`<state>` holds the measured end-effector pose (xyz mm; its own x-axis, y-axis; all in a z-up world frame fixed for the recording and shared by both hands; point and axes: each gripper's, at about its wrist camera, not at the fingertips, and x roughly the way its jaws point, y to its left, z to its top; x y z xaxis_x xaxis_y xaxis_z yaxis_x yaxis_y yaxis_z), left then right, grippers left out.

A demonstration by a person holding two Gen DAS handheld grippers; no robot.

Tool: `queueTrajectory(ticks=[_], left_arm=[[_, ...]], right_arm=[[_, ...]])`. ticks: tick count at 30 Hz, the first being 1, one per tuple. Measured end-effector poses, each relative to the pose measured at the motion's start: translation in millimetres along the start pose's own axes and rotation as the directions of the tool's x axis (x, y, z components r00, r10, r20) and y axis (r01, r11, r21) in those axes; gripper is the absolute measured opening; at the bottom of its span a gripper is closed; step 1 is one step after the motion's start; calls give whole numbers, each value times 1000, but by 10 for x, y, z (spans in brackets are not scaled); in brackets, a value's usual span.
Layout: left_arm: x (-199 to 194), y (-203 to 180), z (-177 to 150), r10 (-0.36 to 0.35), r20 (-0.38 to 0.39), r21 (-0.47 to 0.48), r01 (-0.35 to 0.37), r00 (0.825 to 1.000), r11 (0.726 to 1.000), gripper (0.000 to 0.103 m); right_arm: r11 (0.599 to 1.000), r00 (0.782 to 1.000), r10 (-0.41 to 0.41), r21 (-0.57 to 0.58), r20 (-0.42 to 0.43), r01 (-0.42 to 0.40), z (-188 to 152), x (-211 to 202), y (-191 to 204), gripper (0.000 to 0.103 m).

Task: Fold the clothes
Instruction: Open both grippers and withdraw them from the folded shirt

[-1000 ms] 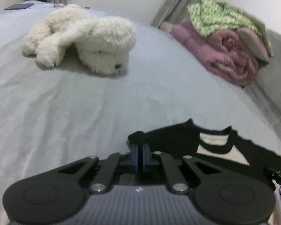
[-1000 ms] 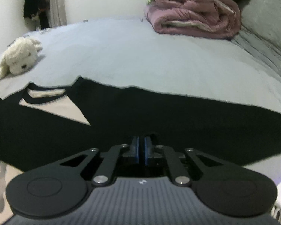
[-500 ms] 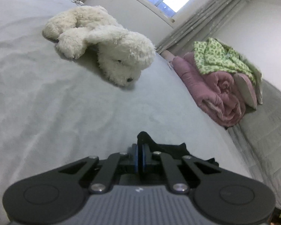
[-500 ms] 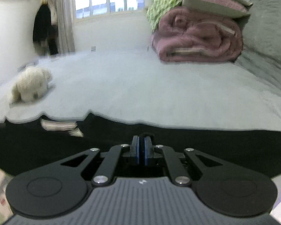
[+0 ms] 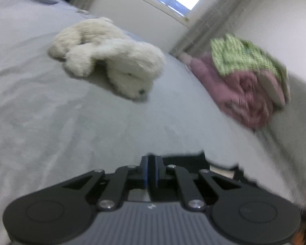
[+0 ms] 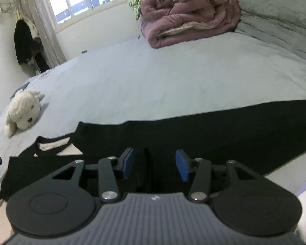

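A black shirt (image 6: 193, 130) with a cream neck lining lies spread across the grey bed (image 6: 173, 77). Just above its near part my right gripper (image 6: 155, 163) stands open, its blue pads (image 6: 181, 165) wide apart, with a thin ridge of black cloth between them. In the left wrist view only a strip of the black shirt (image 5: 183, 161) shows behind the fingers. My left gripper (image 5: 151, 163) is shut there, with dark fabric pinched at its tip, low over the bed. This view is blurred.
A white plush dog (image 5: 112, 61) (image 6: 23, 112) lies on the bed's left part. A rolled pink quilt (image 6: 189, 12) (image 5: 244, 94) with a green patterned cloth (image 5: 240, 55) sits at the far right. Dark clothes (image 6: 24, 42) hang by the curtain.
My right gripper has opened and let go of the black shirt, which now lies on the bed. The left gripper stays shut and its view has swung a little.
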<state>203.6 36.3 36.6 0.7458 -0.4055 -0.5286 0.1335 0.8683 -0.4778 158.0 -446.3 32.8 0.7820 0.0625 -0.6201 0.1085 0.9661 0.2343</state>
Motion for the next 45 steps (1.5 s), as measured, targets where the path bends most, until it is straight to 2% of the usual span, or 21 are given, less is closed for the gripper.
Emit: queueTrajectory(ticks=[4, 6, 8, 11, 14, 16, 18, 19, 22, 26, 28, 30, 34, 37, 40, 45], left_arm=[[-93, -211, -172, 18, -41, 112, -13, 999, 994, 5], [-174, -275, -255, 33, -64, 145, -24, 997, 989, 5], [-255, -340, -337, 49, -86, 178, -34, 995, 983, 5], [-377, -416, -447, 73, -113, 217, -47, 991, 975, 6], [-471, -387, -484, 81, -109, 201, -58, 991, 978, 14], [-477, -394, -521, 74, -94, 210, -52, 993, 976, 28], [-446, -423, -552, 65, -92, 220, -43, 994, 975, 30], [-418, -444, -578, 77, -97, 239, -52, 992, 970, 30], [-302, -535, -698, 173, -115, 347, -123, 978, 930, 34], [-314, -595, -784, 214, -107, 405, -154, 971, 901, 33], [-322, -586, -773, 204, -110, 390, -147, 973, 909, 23], [-333, -565, -759, 194, -112, 357, -142, 975, 923, 20], [-355, -591, -744, 182, -96, 376, -133, 979, 917, 20], [-324, -554, -780, 189, -105, 362, -139, 976, 922, 18], [-386, -613, -829, 212, -80, 402, -163, 974, 901, 14], [-454, -686, -833, 226, -40, 427, -188, 973, 885, 13]], right_arm=[[991, 997, -59, -123, -42, 53, -116, 85, 159, 33], [980, 994, -90, -185, -60, 77, -174, 128, 238, 34], [970, 993, -116, -217, -26, 107, -161, 45, 331, 34], [972, 999, -53, -227, -8, 50, -140, -109, 421, 34], [968, 997, -64, -243, -30, 55, -180, -87, 434, 34], [966, 996, -72, -254, -45, 58, -206, -72, 444, 34], [962, 995, -80, -264, -60, 61, -233, -56, 453, 34], [961, 994, -84, -270, -67, 63, -246, -49, 457, 34], [956, 991, -96, -285, -89, 67, -286, -26, 471, 34], [949, 987, -112, -307, -117, 71, -340, 4, 489, 36], [947, 986, -117, -313, -118, 75, -358, 1, 493, 36], [947, 987, -117, -311, -113, 77, -362, -18, 495, 36], [951, 991, -110, -298, -70, 85, -293, -116, 520, 36], [949, 989, -114, -304, -90, 81, -326, -59, 520, 36], [945, 986, -118, -318, -115, 76, -398, 27, 501, 36], [941, 989, -112, -329, -98, 74, -366, -16, 491, 35]])
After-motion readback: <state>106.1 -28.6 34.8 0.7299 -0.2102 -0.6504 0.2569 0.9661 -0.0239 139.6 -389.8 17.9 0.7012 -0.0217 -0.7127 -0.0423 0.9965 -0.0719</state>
